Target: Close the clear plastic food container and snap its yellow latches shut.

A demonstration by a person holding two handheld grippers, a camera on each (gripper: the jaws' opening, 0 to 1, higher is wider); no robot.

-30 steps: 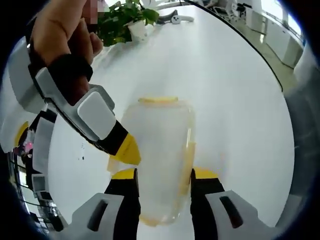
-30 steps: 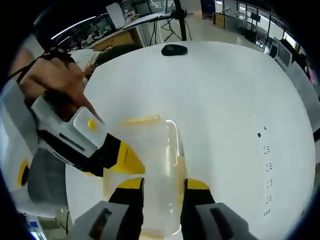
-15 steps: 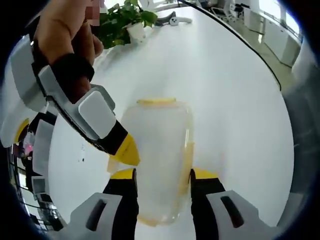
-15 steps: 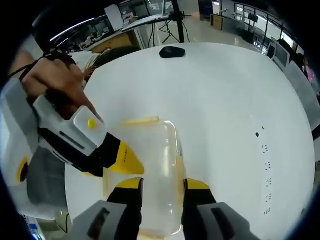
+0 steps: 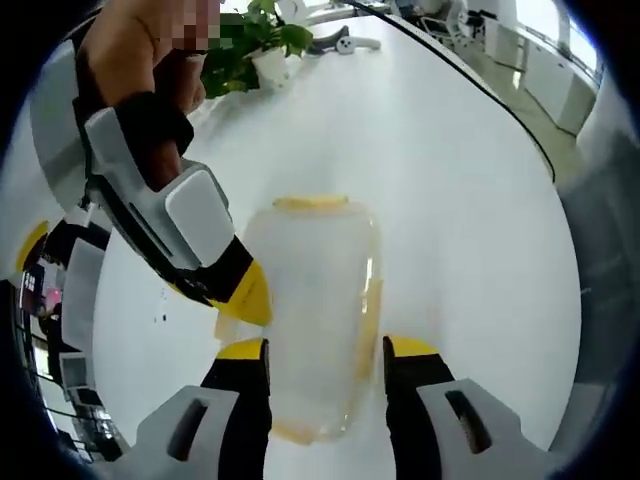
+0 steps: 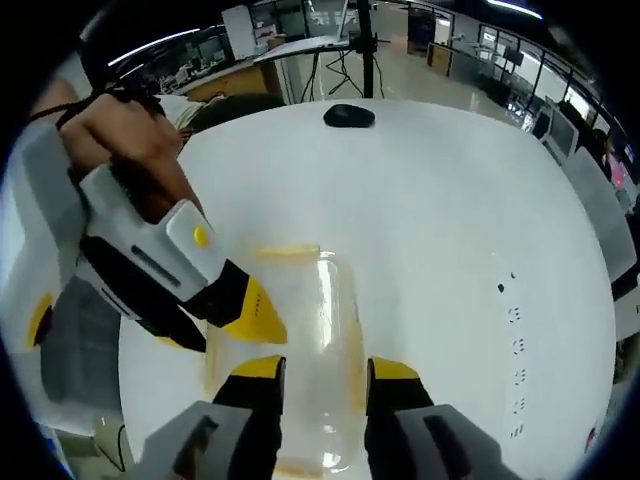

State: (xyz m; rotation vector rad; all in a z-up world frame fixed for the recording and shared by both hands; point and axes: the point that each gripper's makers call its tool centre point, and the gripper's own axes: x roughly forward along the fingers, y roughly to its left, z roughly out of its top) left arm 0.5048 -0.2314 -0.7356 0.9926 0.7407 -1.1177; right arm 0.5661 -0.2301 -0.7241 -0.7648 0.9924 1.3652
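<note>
Left gripper (image 5: 325, 352) is straddling the clear container (image 5: 315, 310), jaws narrowly apart at its sides; right gripper (image 6: 318, 368) likewise, over the white table (image 6: 440, 200).

The right gripper (image 6: 316, 372) is straddling the clear container (image 6: 300, 350) while the left gripper (image 6: 250, 315) is touching its side.

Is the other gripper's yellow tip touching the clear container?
Touching. In the left gripper view, the right gripper's yellow tip overlaps the clear container's side edge with no white table showing between them.
</note>
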